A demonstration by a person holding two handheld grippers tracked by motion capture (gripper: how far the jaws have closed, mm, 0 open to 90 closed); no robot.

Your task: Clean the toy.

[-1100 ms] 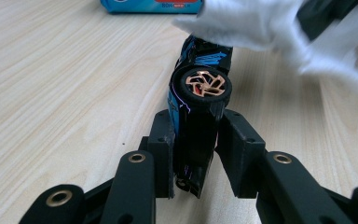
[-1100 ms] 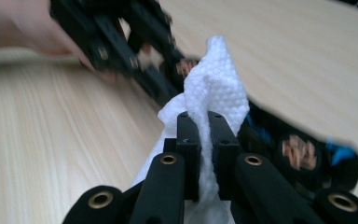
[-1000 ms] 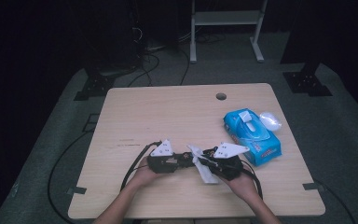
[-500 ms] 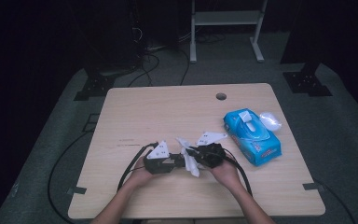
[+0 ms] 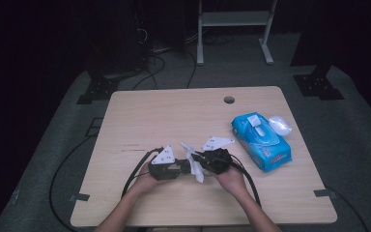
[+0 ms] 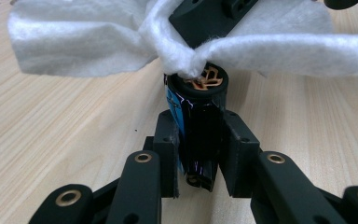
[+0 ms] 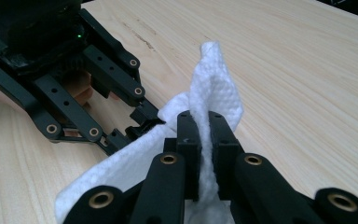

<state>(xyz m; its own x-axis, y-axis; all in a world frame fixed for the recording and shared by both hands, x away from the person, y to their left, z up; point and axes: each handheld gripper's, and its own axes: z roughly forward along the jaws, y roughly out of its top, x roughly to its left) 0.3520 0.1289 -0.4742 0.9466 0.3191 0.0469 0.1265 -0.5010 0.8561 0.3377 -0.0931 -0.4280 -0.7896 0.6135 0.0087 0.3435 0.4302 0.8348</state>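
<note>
Two grippers meet tip to tip near the table's (image 5: 140, 116) 6 o'clock edge in the high view, left gripper (image 5: 186, 166) pointing toward 3 o'clock, right gripper (image 5: 196, 163) toward 9 o'clock, a hand behind each. Left gripper view: jaws clamped on a small dark cylinder (image 6: 196, 122), held upright between the pads; its side carries a blue and black label, too blurred to read; its top cap shows an orange-gold pattern, no legible writing. A white wipe (image 6: 81, 44) lies across the top of that view, at 12 o'clock from the cylinder, bunched to a twisted knot that touches the cap's rim at about 11 o'clock. Right gripper view: jaws pinched closed on the same wipe (image 7: 214, 100), the fabric squeezed to a thin fold between the pads, one corner standing up at 12 o'clock, the rest trailing down toward 7 o'clock. The left gripper's black linkage sits at 10 o'clock in that view, a green light lit on its body. High view again: the wipe (image 5: 191, 153) shows as white flaps between the two grippers. A blue wipes packet (image 5: 265, 142) lies at 3 o'clock from the grippers, near the table's right edge, with a pale flip lid on top; its printing is too small to read. A crumpled clear film (image 5: 281, 125) rests against the packet's far right corner. A round cable hole (image 5: 229, 100) sits at 12 o'clock near the far edge.
</note>
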